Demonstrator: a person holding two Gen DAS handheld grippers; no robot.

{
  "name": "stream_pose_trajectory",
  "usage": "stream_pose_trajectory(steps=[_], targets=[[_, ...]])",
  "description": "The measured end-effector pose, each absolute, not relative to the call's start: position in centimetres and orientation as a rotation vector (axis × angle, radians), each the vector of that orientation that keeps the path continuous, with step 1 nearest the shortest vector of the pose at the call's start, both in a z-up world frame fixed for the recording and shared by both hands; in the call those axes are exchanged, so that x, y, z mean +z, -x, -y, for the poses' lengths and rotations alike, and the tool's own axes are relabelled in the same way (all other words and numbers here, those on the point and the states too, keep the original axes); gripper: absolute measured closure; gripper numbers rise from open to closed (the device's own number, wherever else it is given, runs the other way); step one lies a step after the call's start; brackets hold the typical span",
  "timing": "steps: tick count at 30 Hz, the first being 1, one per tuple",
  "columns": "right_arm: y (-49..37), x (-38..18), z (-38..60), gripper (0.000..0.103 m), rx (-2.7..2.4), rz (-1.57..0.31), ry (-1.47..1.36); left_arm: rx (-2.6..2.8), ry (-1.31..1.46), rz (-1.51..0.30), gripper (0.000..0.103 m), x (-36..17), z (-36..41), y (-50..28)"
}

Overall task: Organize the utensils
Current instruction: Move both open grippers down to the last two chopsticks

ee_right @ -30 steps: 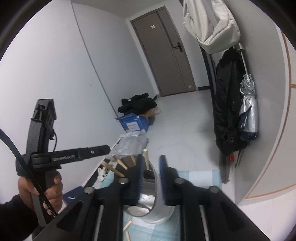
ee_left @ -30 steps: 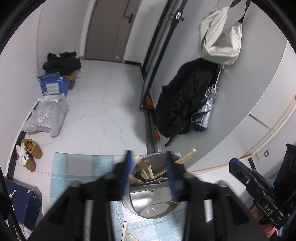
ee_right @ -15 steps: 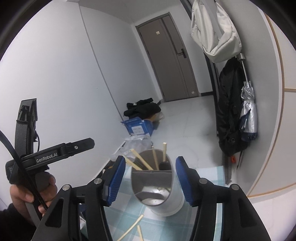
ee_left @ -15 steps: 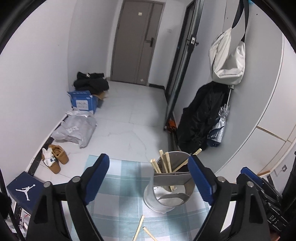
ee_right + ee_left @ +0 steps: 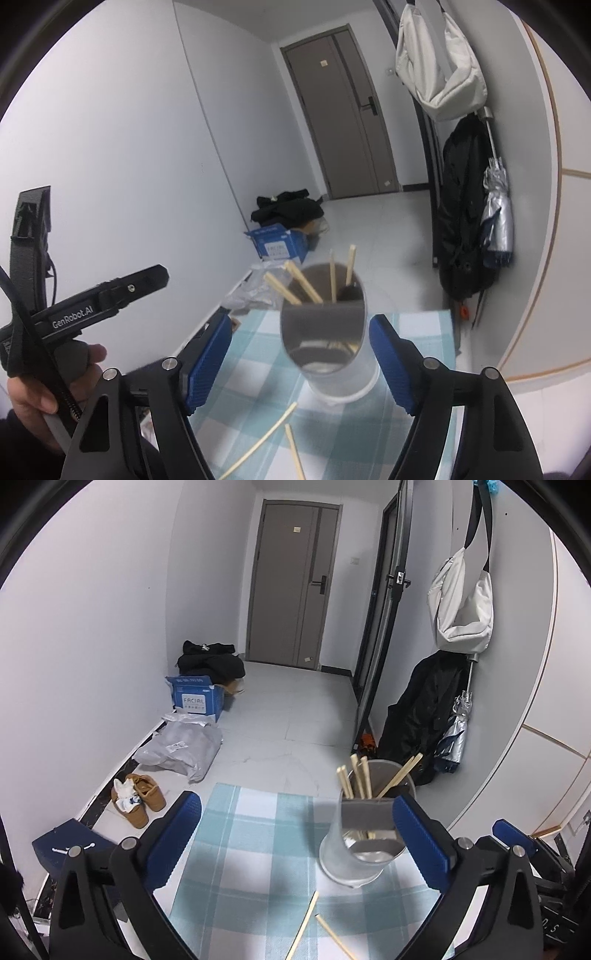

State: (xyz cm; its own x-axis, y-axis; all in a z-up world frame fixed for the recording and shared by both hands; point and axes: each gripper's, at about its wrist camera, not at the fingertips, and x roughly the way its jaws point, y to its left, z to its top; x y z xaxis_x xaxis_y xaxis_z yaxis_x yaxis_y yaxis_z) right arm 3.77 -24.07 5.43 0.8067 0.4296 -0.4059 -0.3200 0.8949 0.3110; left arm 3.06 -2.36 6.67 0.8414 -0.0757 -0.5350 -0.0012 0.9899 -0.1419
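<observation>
L gripper [image 5: 295,834] & R gripper [image 5: 299,358] both hanging w/ jaws apart, empty; metal holder [image 5: 328,347] standing on checked cloth [image 5: 258,830], two chopsticks [image 5: 273,439] lying near.

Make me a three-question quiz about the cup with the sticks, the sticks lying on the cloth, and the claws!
1. Where does the metal cup stand?
A. on the checked cloth
B. on the bare floor
C. in the blue box

2. How many loose chopsticks lie on the checked cloth in front of the cup?
A. none
B. two
C. six

3. What state is the right claw in?
A. shut on a stick
B. shut on the cup
C. open, holding nothing

Answers:
1 A, the cup sits on the blue and white squares.
2 B, two pale sticks lie near the cloth's front edge.
3 C, its blue pads stand wide apart with the cup beyond them; the left claw is open too.
</observation>
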Motion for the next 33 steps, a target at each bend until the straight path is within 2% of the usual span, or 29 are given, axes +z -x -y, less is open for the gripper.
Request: stream_pose_trajectory(steps=[6,21,33], targets=[[-2.9,3.6,23.2,0.017,0.385,-0.517,-0.211,-0.014,0.139,-0.584,0.001,4.6,1.6,-1.9],[-3.7,-3.6,19.8,0.017,0.361,-0.722,-0.076,-0.009,0.145,-0.65,0.001,-0.7,0.0,-1.6],[-5.7,-9.0,16.5,0.019,0.434,-0.878,0.063,-0.028,0.218,-0.796,0.001,-4.2,-2.2,-4.1]])
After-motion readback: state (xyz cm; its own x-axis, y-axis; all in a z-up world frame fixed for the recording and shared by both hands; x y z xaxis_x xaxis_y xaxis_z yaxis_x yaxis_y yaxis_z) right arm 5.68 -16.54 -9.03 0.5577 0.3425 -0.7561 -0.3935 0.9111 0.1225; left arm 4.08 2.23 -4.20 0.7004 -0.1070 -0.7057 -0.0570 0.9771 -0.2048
